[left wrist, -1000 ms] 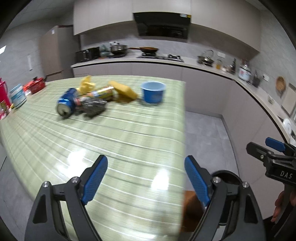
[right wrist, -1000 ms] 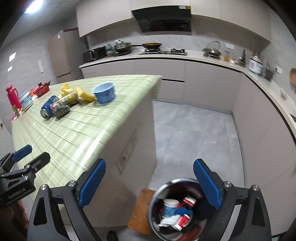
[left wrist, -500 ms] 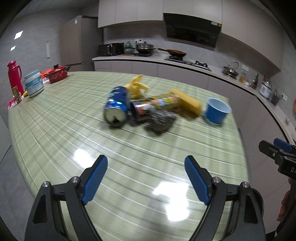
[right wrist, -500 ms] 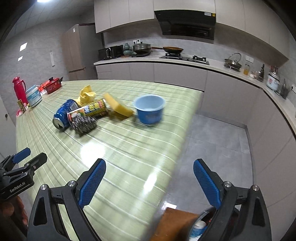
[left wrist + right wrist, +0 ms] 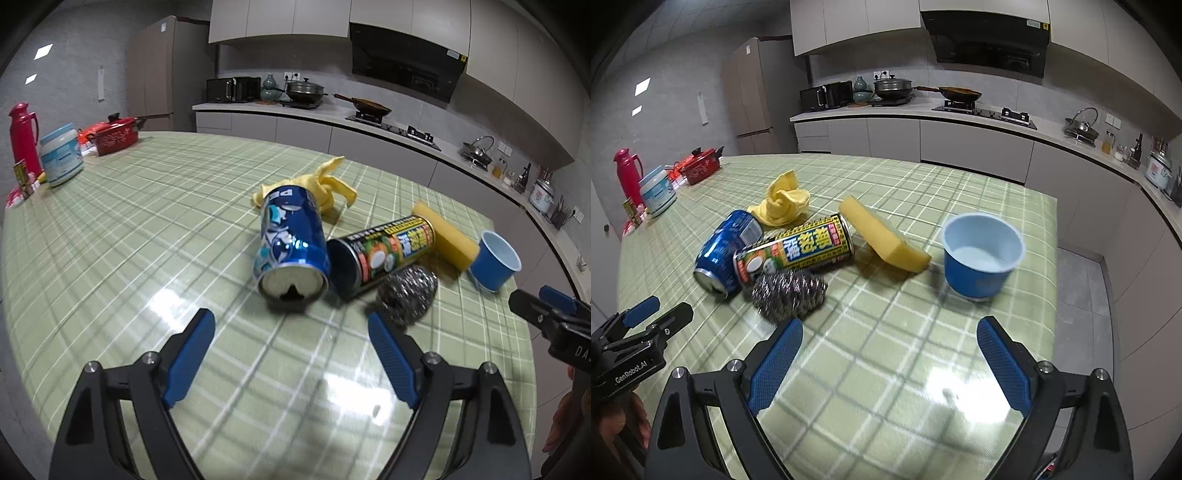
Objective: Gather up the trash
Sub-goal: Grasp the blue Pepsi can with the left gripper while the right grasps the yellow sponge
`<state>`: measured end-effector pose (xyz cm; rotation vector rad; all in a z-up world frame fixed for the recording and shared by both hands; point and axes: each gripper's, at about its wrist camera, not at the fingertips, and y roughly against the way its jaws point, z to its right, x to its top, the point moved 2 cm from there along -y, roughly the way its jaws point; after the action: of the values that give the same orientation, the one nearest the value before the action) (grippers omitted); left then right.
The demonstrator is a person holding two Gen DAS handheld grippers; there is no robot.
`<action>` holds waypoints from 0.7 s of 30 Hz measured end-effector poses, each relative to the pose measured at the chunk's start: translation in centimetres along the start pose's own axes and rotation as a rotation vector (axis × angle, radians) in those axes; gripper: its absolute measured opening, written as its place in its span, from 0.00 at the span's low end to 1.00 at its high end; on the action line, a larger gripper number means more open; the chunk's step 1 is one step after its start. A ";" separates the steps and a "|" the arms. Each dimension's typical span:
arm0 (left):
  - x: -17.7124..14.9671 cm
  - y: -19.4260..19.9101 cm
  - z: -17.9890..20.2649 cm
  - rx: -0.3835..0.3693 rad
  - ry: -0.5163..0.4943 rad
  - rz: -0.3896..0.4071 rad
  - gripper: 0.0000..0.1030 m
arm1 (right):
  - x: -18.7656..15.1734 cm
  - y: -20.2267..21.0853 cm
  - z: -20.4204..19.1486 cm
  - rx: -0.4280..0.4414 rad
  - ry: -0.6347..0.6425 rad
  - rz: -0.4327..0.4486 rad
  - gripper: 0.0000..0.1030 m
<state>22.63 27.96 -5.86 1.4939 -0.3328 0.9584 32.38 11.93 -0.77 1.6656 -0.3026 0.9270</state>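
Left gripper (image 5: 288, 334) (spread wide, empty) faces the blue can (image 5: 291, 242) dead ahead, its long axis pointing toward it; right gripper (image 5: 888, 349), equally open and empty, sits farther off.

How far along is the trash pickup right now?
Nothing from this pile looks collected yet. The blue can, yellow-labelled can, steel scourer, sponge, yellow cloth and blue cup all sit on the table. Left gripper and right gripper hover open, empty.
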 end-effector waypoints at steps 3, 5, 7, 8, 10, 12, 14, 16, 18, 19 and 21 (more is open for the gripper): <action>0.6 -1.5 0.0 -0.013 -0.009 -0.016 0.84 | 0.8 -1.3 -0.2 -0.008 -0.001 -0.002 0.94; 0.9 -2.4 -0.1 -0.015 -0.013 -0.026 0.84 | 1.3 -2.1 -0.2 -0.008 0.000 -0.004 0.93; 1.2 -3.2 -0.4 -0.016 -0.013 -0.037 0.83 | 1.8 -3.0 -0.4 -0.009 0.003 -0.005 0.90; 1.3 -3.5 -0.5 -0.022 -0.010 -0.041 0.83 | 2.1 -3.6 -0.5 -0.009 0.005 -0.008 0.89; 1.6 -4.0 -0.5 -0.032 -0.005 -0.043 0.83 | 2.6 -4.7 -0.6 -0.013 0.012 -0.016 0.85; 2.0 -4.4 -0.5 -0.039 -0.006 -0.043 0.83 | 3.1 -5.7 -0.6 -0.017 0.013 -0.019 0.81; 2.4 -4.8 -0.5 -0.050 -0.002 -0.048 0.82 | 3.5 -6.6 -0.7 -0.029 0.019 -0.022 0.80; 2.7 -5.3 -0.6 -0.060 -0.002 -0.053 0.80 | 3.8 -7.4 -0.8 -0.036 0.026 -0.027 0.78; 3.0 -5.7 -0.5 -0.071 -0.003 -0.061 0.79 | 4.0 -8.2 -0.9 -0.047 0.037 -0.033 0.76; 3.1 -5.8 -0.5 -0.075 -0.002 -0.063 0.78 | 4.1 -8.6 -0.8 -0.052 0.042 -0.036 0.74; 3.3 -6.0 -0.6 -0.087 0.008 -0.070 0.76 | 4.3 -9.4 -0.8 -0.062 0.053 -0.042 0.70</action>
<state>28.60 30.73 -7.65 1.4130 -0.3112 0.8833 40.80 16.81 -4.37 1.5828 -0.2565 0.9198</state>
